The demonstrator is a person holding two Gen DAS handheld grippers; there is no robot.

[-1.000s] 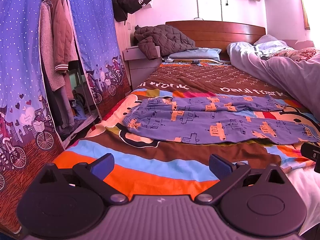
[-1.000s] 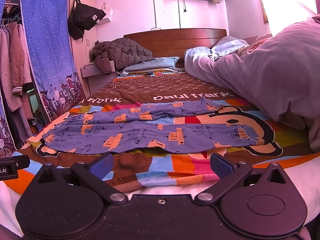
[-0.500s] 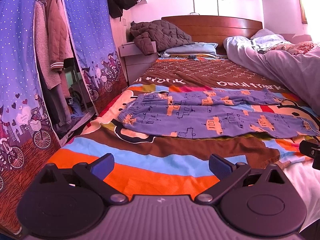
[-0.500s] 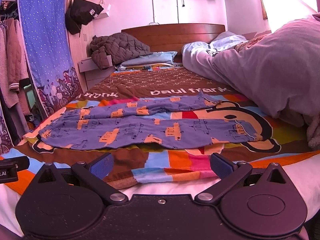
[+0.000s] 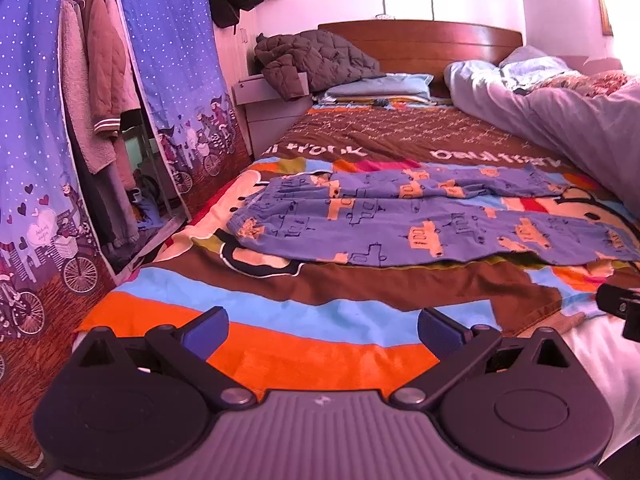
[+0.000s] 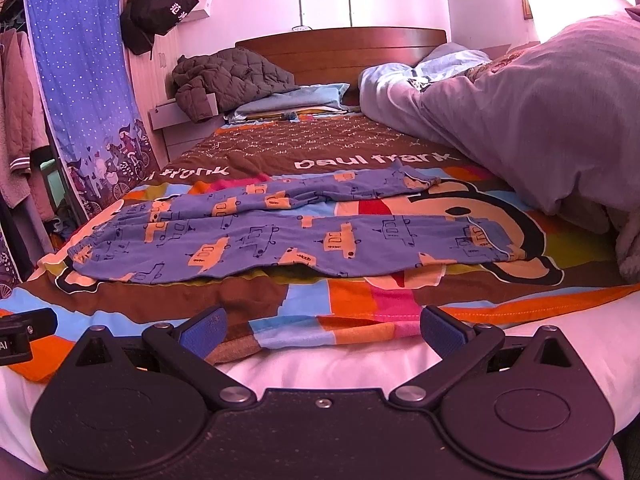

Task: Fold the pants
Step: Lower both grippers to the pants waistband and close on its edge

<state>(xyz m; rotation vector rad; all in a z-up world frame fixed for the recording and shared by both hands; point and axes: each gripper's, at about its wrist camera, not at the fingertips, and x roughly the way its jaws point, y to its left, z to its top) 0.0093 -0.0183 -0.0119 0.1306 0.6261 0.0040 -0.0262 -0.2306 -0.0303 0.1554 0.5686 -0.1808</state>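
Pants [image 5: 420, 220] lie apparently flat on the bedspread [image 5: 320, 300], beyond both grippers' [image 5: 322, 332] [image 6: 322, 330] spread, empty fingers [image 5: 206, 330].

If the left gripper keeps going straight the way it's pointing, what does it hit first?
Probably the striped bedspread, just ahead of the open left gripper; the blue patterned pants lie further on. Height above the bed is unclear.

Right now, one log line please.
stage: approach | blue car-print cotton pants: flat, unfolded on bed | left claw: open, empty | right claw: open, empty
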